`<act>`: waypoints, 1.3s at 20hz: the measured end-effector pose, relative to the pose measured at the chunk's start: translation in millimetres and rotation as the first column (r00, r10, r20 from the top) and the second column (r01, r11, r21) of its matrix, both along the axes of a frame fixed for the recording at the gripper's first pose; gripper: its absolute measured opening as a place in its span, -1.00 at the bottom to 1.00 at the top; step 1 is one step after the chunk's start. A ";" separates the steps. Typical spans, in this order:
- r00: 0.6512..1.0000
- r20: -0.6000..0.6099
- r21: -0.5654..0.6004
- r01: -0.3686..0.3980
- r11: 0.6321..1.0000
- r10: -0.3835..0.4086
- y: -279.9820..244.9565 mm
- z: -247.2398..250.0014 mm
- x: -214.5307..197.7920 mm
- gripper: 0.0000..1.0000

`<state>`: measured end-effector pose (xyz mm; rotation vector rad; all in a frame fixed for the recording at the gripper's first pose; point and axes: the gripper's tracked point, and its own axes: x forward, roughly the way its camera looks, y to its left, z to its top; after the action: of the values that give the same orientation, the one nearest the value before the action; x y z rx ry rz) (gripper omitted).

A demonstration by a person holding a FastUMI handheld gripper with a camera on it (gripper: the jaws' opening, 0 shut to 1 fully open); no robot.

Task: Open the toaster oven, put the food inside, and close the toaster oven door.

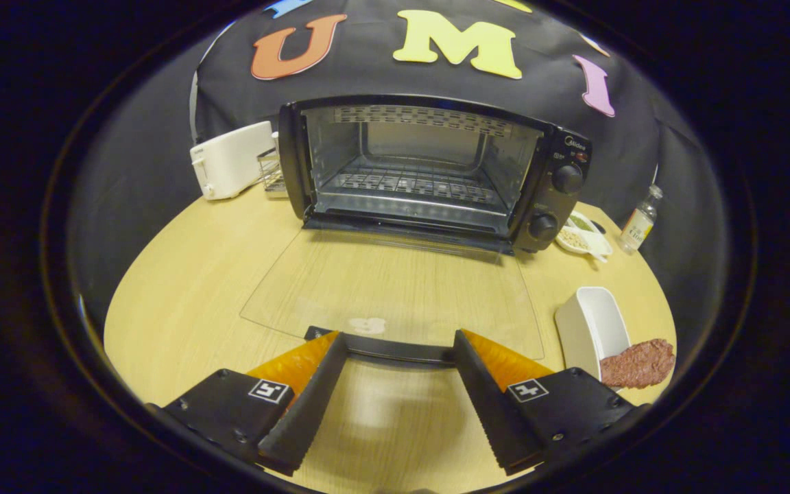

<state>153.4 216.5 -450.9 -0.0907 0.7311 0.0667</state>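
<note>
The black toaster oven (pixel 436 171) stands at the back of the round wooden table (pixel 189 288). Its glass door (pixel 395 288) is folded all the way down, lying flat toward me, and the wire rack (pixel 409 184) inside is bare. The door's dark handle bar (pixel 395 350) runs just beyond my fingertips. My gripper (pixel 398 346) is open with nothing between its fingers, directly behind that handle. The food, a reddish-brown piece of meat (pixel 638 363), lies to the right of my right finger, against a white rectangular dish (pixel 590 329).
A white toaster (pixel 230 159) and a small wire rack (pixel 270 171) stand left of the oven. Right of the oven sit a small white plate with bits on it (pixel 581 237) and a small glass bottle (pixel 638 221). Bare wood lies on the left half of the table.
</note>
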 end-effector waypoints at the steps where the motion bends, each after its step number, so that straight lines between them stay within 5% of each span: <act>1: 1.000 -0.001 -0.001 0.000 1.000 0.000 0.3 0.8 -0.3 1.00; 11: 0.992 0.124 0.013 0.015 1.000 -0.016 -36.6 49.1 -5.3 1.00; 20: 0.959 0.271 -0.075 0.110 0.991 -0.086 -193.3 135.3 -30.3 1.00; 26: 0.985 0.139 0.023 0.095 0.995 -0.098 -278.7 106.4 -27.8 1.00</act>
<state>125.6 -62.2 -344.5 -0.0442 0.5936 -0.0262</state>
